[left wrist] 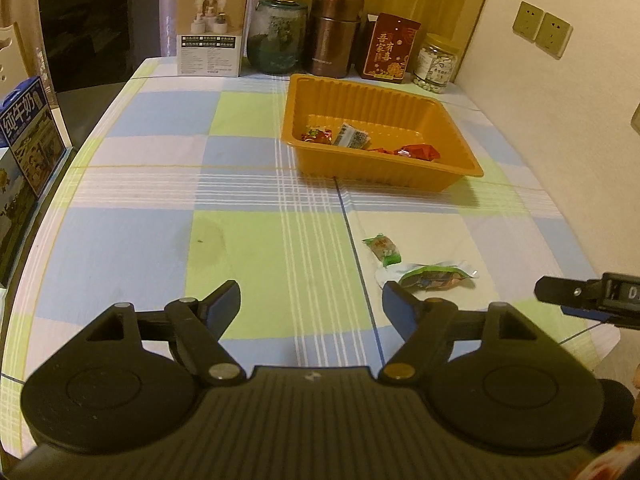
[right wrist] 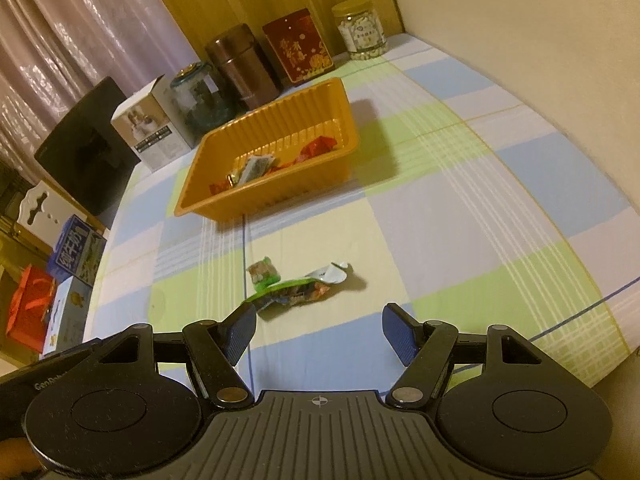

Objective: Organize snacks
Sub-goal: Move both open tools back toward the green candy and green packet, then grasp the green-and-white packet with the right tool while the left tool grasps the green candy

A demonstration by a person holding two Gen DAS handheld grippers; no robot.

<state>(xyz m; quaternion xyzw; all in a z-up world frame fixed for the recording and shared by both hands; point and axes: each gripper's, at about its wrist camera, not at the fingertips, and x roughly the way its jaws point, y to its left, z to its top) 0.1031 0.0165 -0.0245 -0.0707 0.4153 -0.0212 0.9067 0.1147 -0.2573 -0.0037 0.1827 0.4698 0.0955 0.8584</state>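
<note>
An orange plastic tray (left wrist: 464, 166) (right wrist: 200, 200) stands on the checked tablecloth and holds several wrapped snacks (left wrist: 352, 136) (right wrist: 256, 168). Two snacks lie loose on the cloth nearer to me: a small green-ended candy (left wrist: 384, 249) (right wrist: 262, 272) and a larger green and white packet (left wrist: 430, 278) (right wrist: 298, 290). My left gripper (left wrist: 312, 300) is open and empty over the cloth, just left of the packet. My right gripper (right wrist: 320, 330) is open and empty, just short of the packet. The right gripper's finger (left wrist: 560, 290) shows at the right edge of the left wrist view.
Along the back stand a white box (left wrist: 212, 32), a glass jar (left wrist: 276, 36), a brown canister (left wrist: 334, 32), a red tin (left wrist: 388, 48) and a jar of white pieces (left wrist: 434, 64). A dark screen (left wrist: 84, 32) and milk cartons (left wrist: 28, 136) stand at the left. The wall (left wrist: 560, 120) runs along the right.
</note>
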